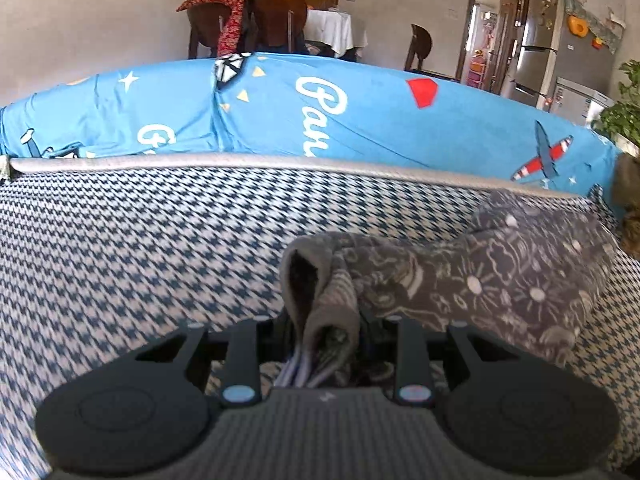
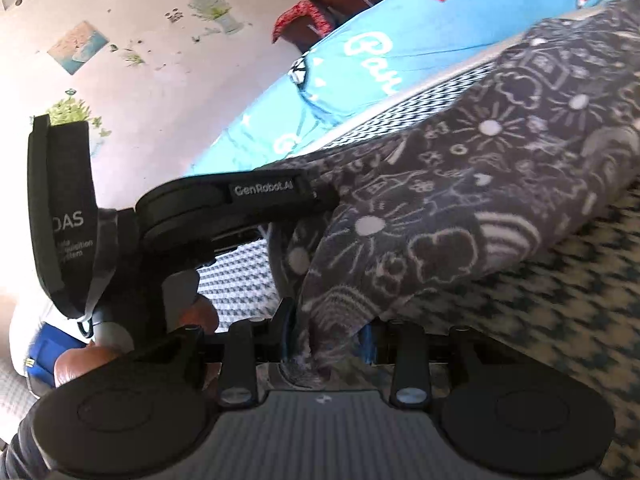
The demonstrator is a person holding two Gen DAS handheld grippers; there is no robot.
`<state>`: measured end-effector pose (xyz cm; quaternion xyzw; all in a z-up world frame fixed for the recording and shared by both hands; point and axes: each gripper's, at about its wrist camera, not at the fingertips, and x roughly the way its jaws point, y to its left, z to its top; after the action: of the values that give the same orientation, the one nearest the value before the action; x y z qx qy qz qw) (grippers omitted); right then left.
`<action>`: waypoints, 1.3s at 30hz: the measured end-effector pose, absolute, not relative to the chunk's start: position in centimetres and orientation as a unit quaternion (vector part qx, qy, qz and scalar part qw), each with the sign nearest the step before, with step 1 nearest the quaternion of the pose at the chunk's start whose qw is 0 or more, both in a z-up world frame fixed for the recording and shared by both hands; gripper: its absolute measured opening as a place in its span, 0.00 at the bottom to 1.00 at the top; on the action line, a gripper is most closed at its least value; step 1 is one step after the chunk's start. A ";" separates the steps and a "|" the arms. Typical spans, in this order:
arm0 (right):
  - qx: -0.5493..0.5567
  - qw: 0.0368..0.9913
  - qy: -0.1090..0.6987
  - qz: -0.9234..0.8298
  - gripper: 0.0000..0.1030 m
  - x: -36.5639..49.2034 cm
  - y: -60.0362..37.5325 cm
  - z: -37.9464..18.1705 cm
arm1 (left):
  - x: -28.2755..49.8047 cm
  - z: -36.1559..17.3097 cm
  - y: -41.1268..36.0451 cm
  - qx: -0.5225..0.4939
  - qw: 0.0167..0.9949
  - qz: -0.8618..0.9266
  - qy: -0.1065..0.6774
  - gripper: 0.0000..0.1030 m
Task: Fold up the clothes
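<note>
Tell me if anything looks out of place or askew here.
Nothing stands out. Both the left gripper and right gripper pinch the grey patterned garment, which hangs bunched between them above the checked cover.

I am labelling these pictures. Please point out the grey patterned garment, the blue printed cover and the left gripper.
grey patterned garment [image 1: 460,280]: left wrist view, on its lifted middle fold.
blue printed cover [image 1: 380,120]: left wrist view, on plain blue beside the white lettering.
left gripper [image 1: 326,332]: left wrist view, between its fingertips, shut on the garment.

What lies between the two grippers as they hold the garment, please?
A span of the grey patterned garment runs between the left gripper and right gripper, above the houndstooth cover; the right wrist view shows it.
</note>
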<state>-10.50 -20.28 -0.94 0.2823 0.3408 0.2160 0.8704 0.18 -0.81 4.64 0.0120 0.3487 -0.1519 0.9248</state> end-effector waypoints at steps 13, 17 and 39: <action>0.284 0.853 0.358 0.252 0.33 -4.9 -14.9 -1.2 | 5.2 4.8 2.7 0.018 0.933 -0.061 0.354 0.26; 0.292 0.842 0.376 0.253 0.33 -3.8 -14.3 -2.4 | 6.3 4.3 4.3 -0.017 0.923 -0.034 0.382 0.26; 0.144 0.855 0.385 0.316 0.51 -6.6 -16.3 0.8 | 5.5 4.4 3.2 -0.087 0.899 -0.087 0.420 0.44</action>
<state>-6.58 -16.33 0.79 0.1442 0.3850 0.3165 0.8549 5.47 3.22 4.40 -0.0874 0.4197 -0.0873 0.8992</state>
